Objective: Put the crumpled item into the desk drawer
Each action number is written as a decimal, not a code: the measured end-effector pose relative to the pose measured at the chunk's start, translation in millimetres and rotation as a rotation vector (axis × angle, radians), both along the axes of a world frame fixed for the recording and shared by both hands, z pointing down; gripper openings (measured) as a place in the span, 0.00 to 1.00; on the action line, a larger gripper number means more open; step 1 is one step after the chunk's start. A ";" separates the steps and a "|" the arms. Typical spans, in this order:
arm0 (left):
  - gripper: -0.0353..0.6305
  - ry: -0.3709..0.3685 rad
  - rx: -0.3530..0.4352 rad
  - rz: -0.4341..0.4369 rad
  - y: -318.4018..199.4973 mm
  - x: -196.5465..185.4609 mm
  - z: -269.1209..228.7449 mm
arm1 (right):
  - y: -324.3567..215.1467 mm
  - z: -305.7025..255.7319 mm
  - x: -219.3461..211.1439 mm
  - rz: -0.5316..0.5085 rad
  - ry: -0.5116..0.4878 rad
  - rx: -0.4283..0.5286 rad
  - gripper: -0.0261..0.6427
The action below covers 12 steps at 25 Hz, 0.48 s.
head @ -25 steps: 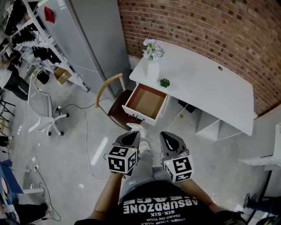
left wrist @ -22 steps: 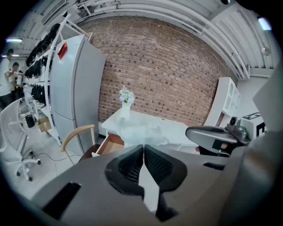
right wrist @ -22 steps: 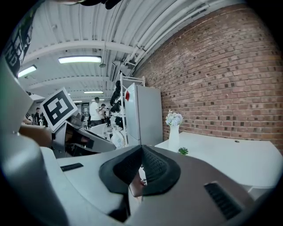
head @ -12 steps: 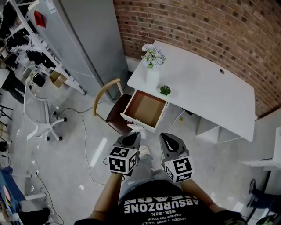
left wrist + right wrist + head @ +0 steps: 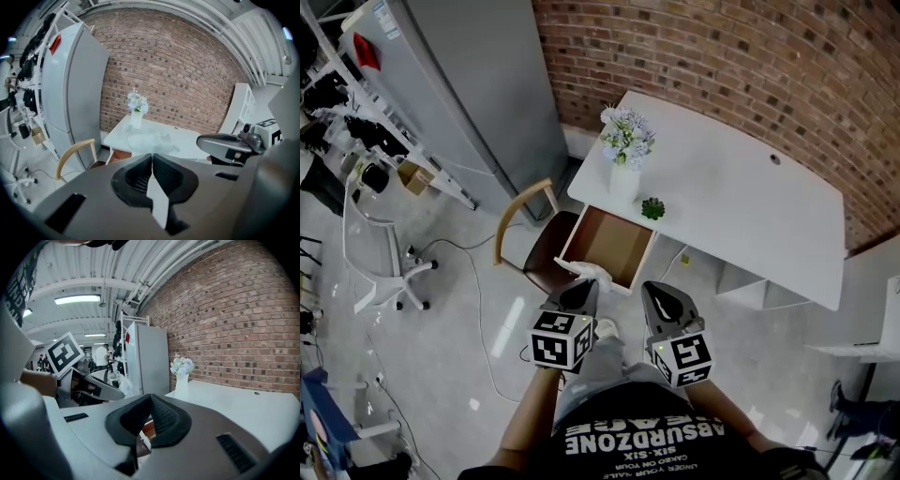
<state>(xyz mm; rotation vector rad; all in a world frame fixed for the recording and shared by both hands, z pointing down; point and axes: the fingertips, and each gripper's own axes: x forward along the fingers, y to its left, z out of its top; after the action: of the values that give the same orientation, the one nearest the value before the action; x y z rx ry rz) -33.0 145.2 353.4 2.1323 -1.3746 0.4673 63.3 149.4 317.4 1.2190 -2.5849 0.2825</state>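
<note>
The left tongs [image 5: 583, 287] pinch the crumpled paper [image 5: 587, 271] just short of the open drawer [image 5: 605, 246] at the surface's [image 5: 741, 202] left edge. The right tongs [image 5: 652, 291] are closed and empty. The paper is best carried over the drawer's middle before release.

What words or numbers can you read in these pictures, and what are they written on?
"ABSURDZONE": on the person's black T-shirt, upside down in the head view.
"SIX-SIX": just under it on the same shirt.
Smaller lines on the shirt: too small to read.
Label on top of the grey fridge: too small to read.
Marker cubes: only black-and-white square patterns, no words.
</note>
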 end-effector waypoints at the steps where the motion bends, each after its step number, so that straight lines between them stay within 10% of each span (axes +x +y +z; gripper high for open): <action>1: 0.07 0.002 0.000 -0.001 -4.0 -1.4 0.3 | -3.8 0.5 -1.4 -0.001 0.001 -0.002 0.04; 12: 0.07 0.016 0.007 -0.012 -45.2 -30.4 3.0 | -42.4 8.0 -23.4 -0.001 0.025 -0.013 0.04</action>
<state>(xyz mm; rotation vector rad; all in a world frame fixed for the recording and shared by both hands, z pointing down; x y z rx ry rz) -63.4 100.1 356.4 2.1276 -1.3820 0.4403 39.9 107.0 325.5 1.2086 -2.5590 0.2814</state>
